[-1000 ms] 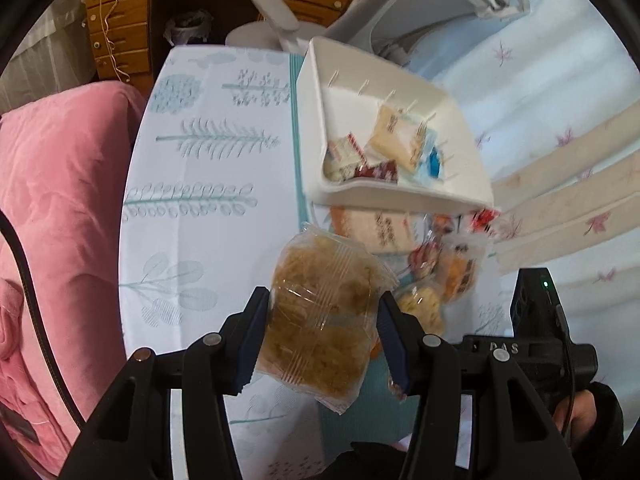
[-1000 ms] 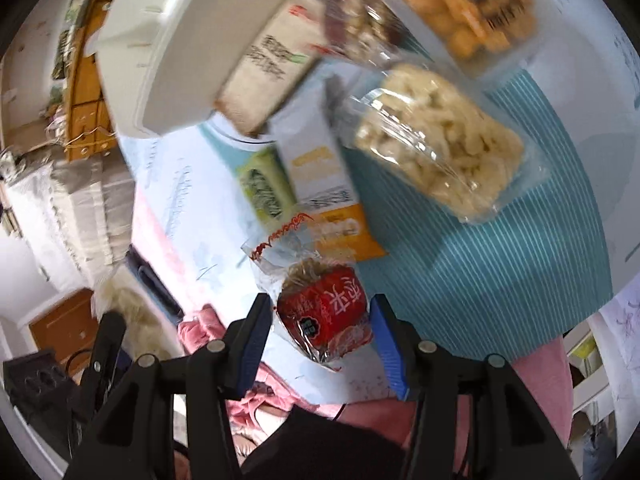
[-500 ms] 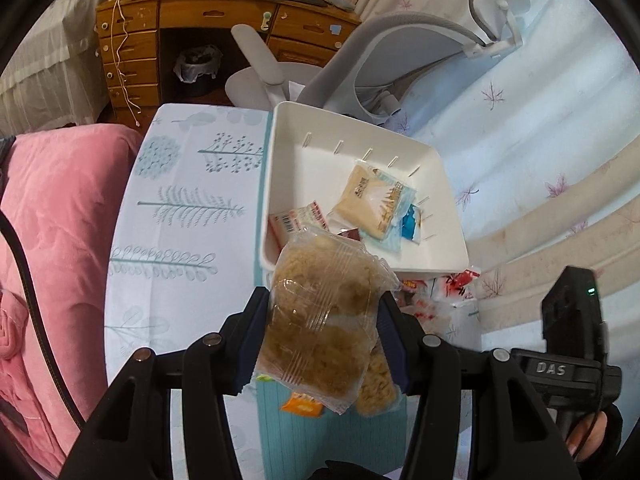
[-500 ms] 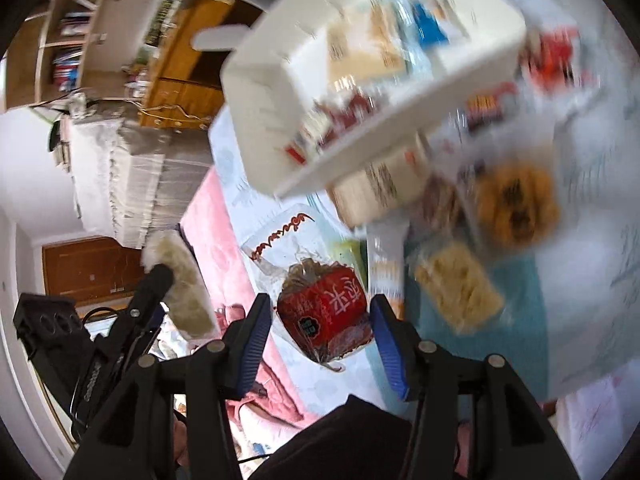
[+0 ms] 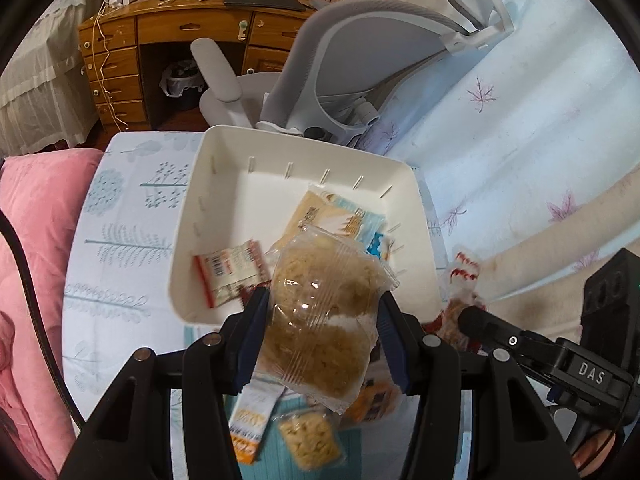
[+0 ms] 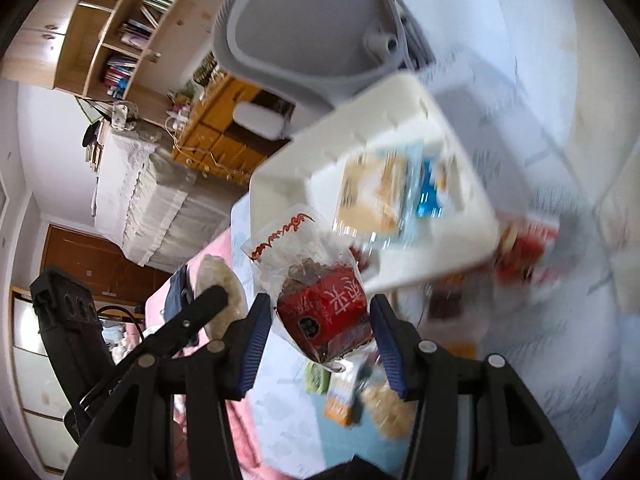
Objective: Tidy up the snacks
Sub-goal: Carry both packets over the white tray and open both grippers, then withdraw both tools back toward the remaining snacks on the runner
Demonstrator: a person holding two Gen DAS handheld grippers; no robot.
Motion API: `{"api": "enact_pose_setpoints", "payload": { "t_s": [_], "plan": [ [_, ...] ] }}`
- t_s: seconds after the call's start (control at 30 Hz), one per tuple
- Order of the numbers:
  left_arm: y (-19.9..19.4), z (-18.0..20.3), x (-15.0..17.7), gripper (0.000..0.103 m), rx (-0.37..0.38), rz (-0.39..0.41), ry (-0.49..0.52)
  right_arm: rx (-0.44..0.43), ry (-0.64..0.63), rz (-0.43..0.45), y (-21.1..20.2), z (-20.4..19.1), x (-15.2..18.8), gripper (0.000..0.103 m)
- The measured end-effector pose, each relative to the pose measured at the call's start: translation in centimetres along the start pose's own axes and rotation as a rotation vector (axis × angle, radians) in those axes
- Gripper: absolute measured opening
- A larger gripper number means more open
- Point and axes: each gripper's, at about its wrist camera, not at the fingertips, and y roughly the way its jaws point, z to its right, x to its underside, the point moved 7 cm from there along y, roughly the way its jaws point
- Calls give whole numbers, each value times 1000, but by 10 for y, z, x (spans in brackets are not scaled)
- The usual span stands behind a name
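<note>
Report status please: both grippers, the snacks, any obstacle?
Left gripper shut on clear crispy-snack pack. Right gripper shut on red-label pack. White bin ahead, partly filled. Nothing in the way.

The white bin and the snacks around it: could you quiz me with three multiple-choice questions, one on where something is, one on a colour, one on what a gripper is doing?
1. Where does the red-and-white packet lie?
A. inside the white bin
B. on the pink cushion
C. on the office chair

2. What colour is the label on the snack bag between the right gripper's fingers?
A. green
B. red
C. purple

3. What is the left gripper doing?
A. standing open and empty
B. pressing on the bin's rim
C. holding a clear bag of golden crisps

Answers:
1. A: the packet rests on the bin's floor near the front left wall.
2. B: a red label with white characters shows through the clear wrapper.
3. C: both blue pads press the bag's sides, above the bin's front edge.
</note>
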Motion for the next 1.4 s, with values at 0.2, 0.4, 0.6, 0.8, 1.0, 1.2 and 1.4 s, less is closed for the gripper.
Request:
{"api": "enact_pose_setpoints", "payload": {
  "t_s": [0.2,0.4,0.6,0.8,1.0,1.2,1.4],
  "plan": [
    [19,13,-11,52,-47,5,7,26,-61,55,0,13,-27,51],
    [28,11,-12,68,-97,-20,-9,9,-46,63,5,24,-37,57],
    [19,8,-11,83,-107,-7,1,-4,0,68,7,34,-39,69],
    [-1,3,-2,84,-86,6,-6,-6,24,83,-3,32,-29,78],
    [-34,0,18,84,-47,38,-4,28,25,124,-25,26,-9,83],
    [-72,-13,47,84,-55,69,17,66,30,160,-45,20,29,83],
    [-100,-26,79,84,-45,86,21,93,33,196,-64,13,72,83]
  ]
}}
